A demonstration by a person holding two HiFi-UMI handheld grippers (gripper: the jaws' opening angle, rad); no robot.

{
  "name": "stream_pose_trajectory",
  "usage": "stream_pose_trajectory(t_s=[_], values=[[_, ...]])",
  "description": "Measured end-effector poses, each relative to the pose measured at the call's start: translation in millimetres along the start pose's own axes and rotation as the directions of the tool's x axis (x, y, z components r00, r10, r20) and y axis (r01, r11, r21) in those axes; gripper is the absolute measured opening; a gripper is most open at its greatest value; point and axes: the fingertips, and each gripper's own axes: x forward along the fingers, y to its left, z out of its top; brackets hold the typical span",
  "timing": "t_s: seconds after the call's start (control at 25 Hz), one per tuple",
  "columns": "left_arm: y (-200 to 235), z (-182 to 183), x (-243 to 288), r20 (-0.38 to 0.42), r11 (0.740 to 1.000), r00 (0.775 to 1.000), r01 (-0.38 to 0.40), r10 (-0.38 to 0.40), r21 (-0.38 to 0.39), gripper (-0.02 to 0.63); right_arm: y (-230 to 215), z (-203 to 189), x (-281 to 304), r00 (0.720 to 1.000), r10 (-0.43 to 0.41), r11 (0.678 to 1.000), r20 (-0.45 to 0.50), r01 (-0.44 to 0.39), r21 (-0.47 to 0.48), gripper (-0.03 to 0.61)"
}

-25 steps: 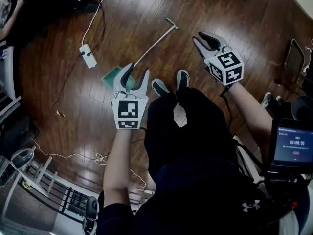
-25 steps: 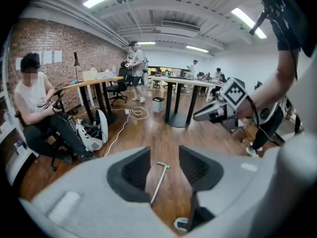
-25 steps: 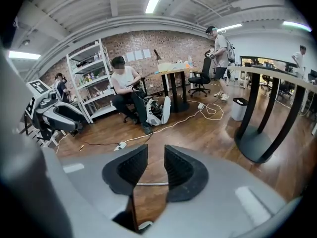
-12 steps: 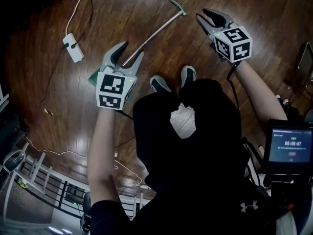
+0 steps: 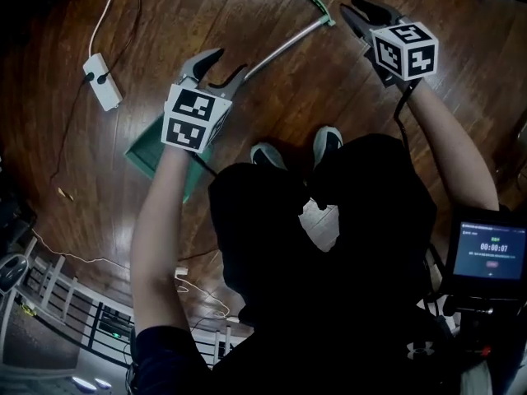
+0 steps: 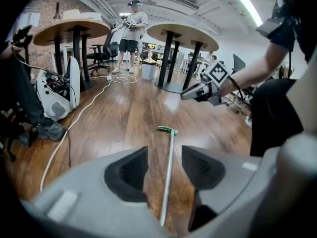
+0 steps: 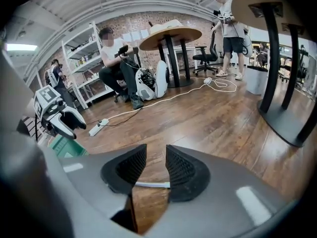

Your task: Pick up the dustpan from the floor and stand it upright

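Both grippers have dropped toward the green plastic dustpan (image 5: pixel 152 151). The left gripper (image 5: pixel 224 62) jaws, just opened wide, frame its long metal handle (image 5: pixel 284 46) untouched. The right gripper (image 5: pixel 354 8) jaws have just opened partway and are empty, so the grasp looks imminent.

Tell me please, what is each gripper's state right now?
Left gripper: open, just been opening; dustpan handle seen between its fingers, not gripped.
Right gripper: open, just been opening; handle below its fingers, not gripped.
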Motion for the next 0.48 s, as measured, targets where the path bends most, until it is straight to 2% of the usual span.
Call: stream_pose_trajectory(t_s=[0.12, 0.28, 0.48], values=[[9, -29, 40, -0.028, 0.999, 1.000, 0.005, -0.004, 0.038, 0.213, -9, -28, 32, 0.999, 0.013, 1.000, -0.031, -0.013, -0.006, 0.133], [8, -76, 85, -0.110, 0.994, 0.993, 0.045, -0.034, 0.096, 0.221, -18, -66, 75, 0.997, 0.029, 0.999, -0.074, -0.030, -0.023, 0.138], [-14, -99, 113, -0.139, 0.988, 0.987, 0.096, -0.079, 0.119, 0.221, -37, -85, 90, 0.992, -0.006, 0.996, -0.123, -0.005, -0.087, 0.140]])
